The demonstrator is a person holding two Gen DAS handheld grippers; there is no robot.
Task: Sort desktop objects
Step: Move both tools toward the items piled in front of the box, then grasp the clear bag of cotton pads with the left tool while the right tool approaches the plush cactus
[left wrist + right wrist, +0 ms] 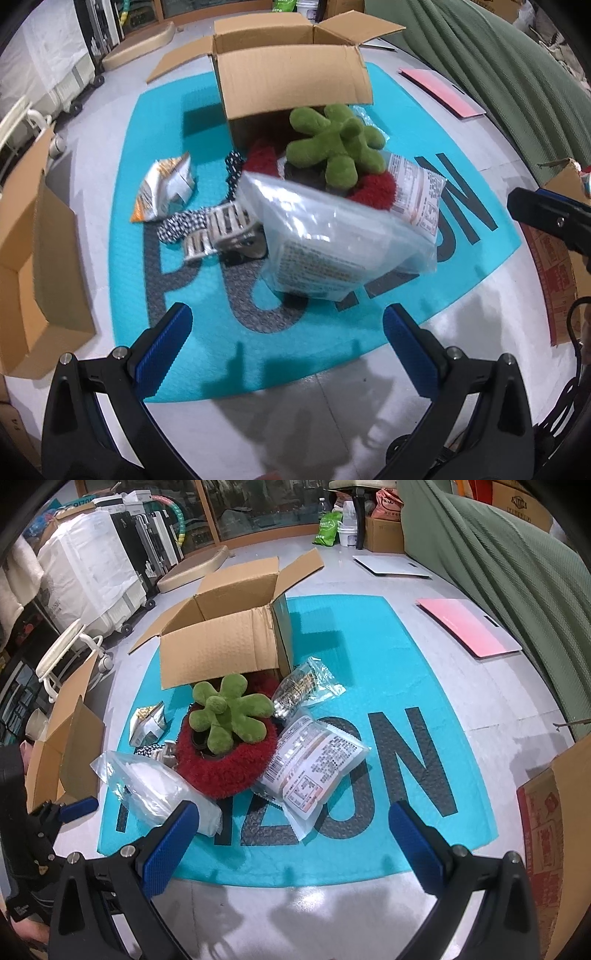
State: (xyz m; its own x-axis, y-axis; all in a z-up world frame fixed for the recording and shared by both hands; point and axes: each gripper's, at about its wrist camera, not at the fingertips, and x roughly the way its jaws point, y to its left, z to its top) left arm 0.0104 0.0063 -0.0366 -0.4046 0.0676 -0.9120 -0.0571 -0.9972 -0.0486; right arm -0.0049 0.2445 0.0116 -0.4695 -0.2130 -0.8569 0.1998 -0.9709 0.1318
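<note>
Both claws stand wide apart and hold nothing: the left claw (288, 349) hovers over the near edge of the turquoise foam mat (236, 354), the right claw (293, 843) likewise over its own near edge. Just ahead of the left claw lies the clear plastic bag of white pads (332, 236), probably light, limp and slippery; a pinch on a gathered corner or the sealed edge would likely hold better than the smooth face. Behind it sits the red shaggy plush ring with a green plush star-shaped top (229, 738), soft and light, easy to grip anywhere by its pile. Touching its right side is the flat white printed snack packet (314, 768), crinkly and best taken by a seam; its label print is too small to read. Further out are a small orange-and-white crumpled foil packet (166, 188), a checked fabric strip (181, 225) and the open brown cardboard box (221, 642). The mat's dark letters read "ZON" in the right view.
</note>
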